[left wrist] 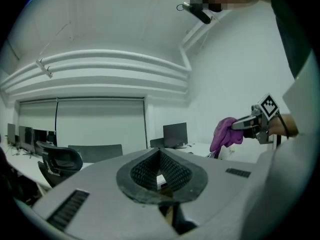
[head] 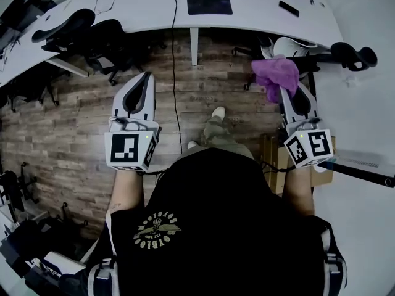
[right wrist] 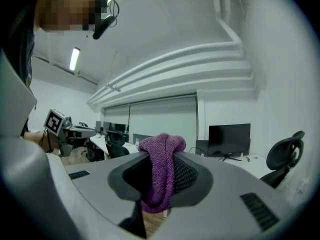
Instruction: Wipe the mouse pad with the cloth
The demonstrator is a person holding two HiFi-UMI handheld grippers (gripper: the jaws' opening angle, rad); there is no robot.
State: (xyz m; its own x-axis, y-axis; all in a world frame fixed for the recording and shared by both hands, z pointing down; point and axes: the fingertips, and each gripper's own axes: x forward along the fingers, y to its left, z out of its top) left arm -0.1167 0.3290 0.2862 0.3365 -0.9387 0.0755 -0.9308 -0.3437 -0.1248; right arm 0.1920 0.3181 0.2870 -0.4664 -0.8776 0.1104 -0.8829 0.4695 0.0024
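Note:
A dark rectangular mouse pad lies on the white desk at the far side in the head view. In the air above the wooden floor my right gripper is shut on a purple cloth, well short of the desk. The right gripper view shows the cloth draped over and pinched between the jaws of the right gripper. To the left, my left gripper is level with it and shut with nothing in it; its pads meet in the left gripper view. From there the cloth shows at right.
Black office chairs stand under the desk at left, another chair at right. A black cable hangs from the desk to the floor. A small dark flat object lies right of the pad. A monitor stands on a far desk.

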